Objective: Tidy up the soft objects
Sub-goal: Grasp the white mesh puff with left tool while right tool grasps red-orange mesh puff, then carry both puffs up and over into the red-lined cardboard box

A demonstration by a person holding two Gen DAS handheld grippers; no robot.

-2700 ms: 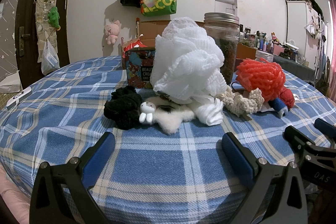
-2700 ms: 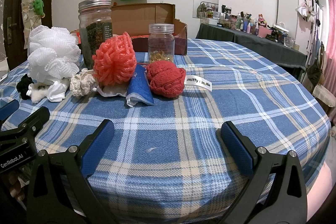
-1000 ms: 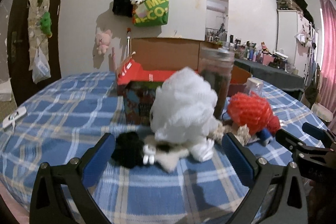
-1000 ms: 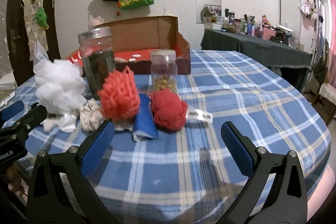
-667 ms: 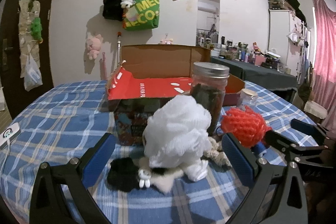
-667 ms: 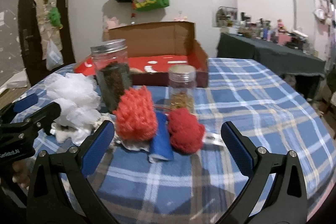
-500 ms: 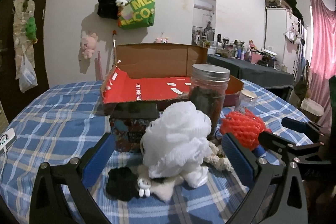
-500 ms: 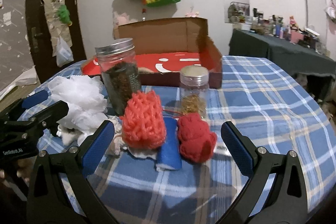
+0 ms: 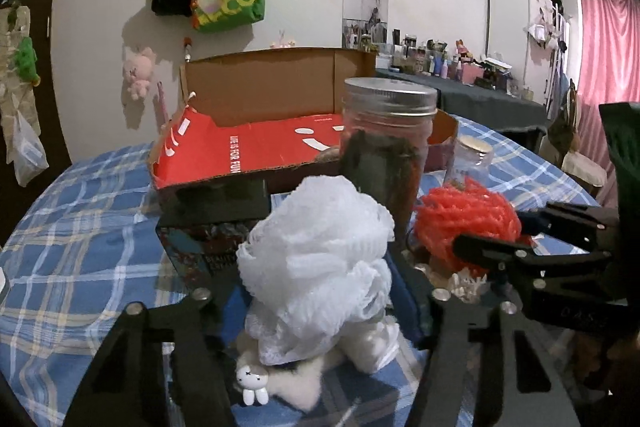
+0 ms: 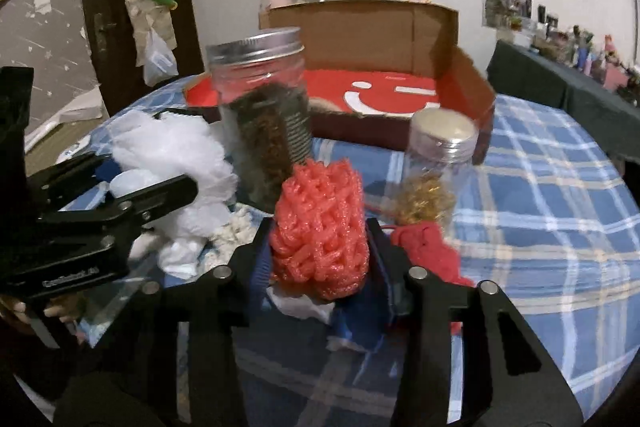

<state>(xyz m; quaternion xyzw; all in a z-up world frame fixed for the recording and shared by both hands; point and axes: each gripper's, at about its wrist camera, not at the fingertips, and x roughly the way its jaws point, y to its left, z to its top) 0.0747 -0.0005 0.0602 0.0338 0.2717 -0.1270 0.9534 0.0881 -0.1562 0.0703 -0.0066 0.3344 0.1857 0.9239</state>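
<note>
I see my left gripper with its fingers just drawn in around the white mesh pouf; the blue pads press its lower sides, so I read it as gripped. My right gripper has likewise just been closing, and its fingers now squeeze the orange-red mesh pouf from both sides.

I take the big glass jar with the metal lid as my landmark. The white mesh pouf stands just in front of the jar and slightly to its left in the left wrist view. The orange-red mesh pouf sits in front of the jar to its right. A smaller jar holding something golden stands to the right of the big jar, and a red knitted piece lies in front of that smaller one. Behind the big jar is an open cardboard box with a red inside. To the left of the jar is a dark printed tin. Under the white mesh pouf I see a small white rabbit charm on a fluffy cream piece. All of it rests on the bench with the blue plaid cloth.
</note>
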